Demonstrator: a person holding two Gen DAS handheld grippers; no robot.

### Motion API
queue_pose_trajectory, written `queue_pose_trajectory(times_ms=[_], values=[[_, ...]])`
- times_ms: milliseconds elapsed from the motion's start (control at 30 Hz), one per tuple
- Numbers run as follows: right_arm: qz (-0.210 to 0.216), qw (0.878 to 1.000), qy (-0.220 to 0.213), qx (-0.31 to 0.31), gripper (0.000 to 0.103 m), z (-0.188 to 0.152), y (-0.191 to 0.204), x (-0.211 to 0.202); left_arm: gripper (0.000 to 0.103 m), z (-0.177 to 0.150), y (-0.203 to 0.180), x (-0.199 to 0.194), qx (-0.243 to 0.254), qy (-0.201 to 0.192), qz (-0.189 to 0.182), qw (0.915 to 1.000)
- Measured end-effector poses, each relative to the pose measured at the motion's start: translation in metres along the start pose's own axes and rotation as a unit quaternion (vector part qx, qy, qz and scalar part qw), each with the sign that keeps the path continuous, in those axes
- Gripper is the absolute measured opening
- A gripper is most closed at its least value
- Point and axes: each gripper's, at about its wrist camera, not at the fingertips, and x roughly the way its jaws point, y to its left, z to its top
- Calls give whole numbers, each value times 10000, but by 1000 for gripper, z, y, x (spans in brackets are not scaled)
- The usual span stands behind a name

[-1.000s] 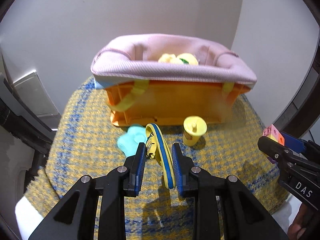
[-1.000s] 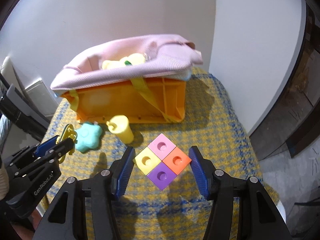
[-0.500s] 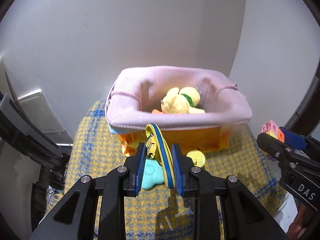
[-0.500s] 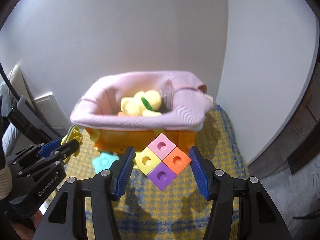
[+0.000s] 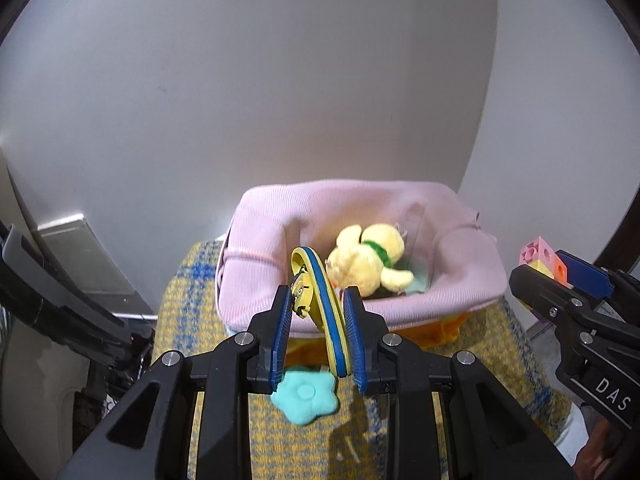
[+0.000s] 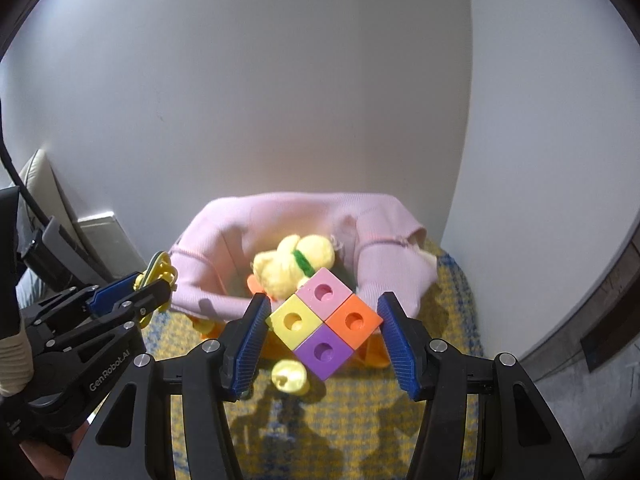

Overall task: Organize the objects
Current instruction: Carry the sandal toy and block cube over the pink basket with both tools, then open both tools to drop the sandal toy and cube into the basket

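**Both hand-held grippers loaded, above a woven tabletop**

The left hand-held gripper [image 5: 316, 322] is clamped on a small yellow-and-blue sandal [image 5: 320, 312], held on edge between the blue pads. The right hand-held gripper [image 6: 322, 338] is clamped on a block [image 6: 323, 325] of four joined cubes, pink, orange, purple and yellow, gripped by two opposite corners. Each tool shows at the edge of the other's view.

Just past both sets of fingers stands an orange basket [image 5: 448, 326] lined with pink ribbed cloth [image 5: 360, 200] folded over its rim. A yellow plush [image 5: 368, 262] with a green collar lies inside. On the surface in front of the basket lie a teal flower-shaped piece [image 5: 306, 394] and a yellow cup [image 6: 290, 376].

The tabletop [image 5: 500, 360] is covered in a coarse yellow weave with blue checks and looks rounded at its edges. It sits close against a plain grey-white wall [image 5: 280, 80], with a corner to the right. A grey panel [image 5: 80, 256] leans at the left, and dark wood trim and grey floor [image 6: 580, 392] show at the far right.
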Motion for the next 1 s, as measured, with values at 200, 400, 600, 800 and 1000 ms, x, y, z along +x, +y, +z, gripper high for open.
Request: queue_pose_trajectory(times_ms=[200,400,600,800,1000], values=[[30,10000,-59,23,56,17,-5,10,27,14,-7,9,45,-49,-29,10000],[26,10000,-62,-8,56,33,-7,28,27,28,-7,25,67,-36,-27,10000],[25,10000,31,12,56,42,-11,50,27,34,-4,46,48,66,-76,9999],[37,9997,220,39,56,45,-17,73,29,37,-1,64,-3,165,-81,9998],[-6,9993,358,79,56,43,-22,88,57,39,0,71,5,224,27,9997]])
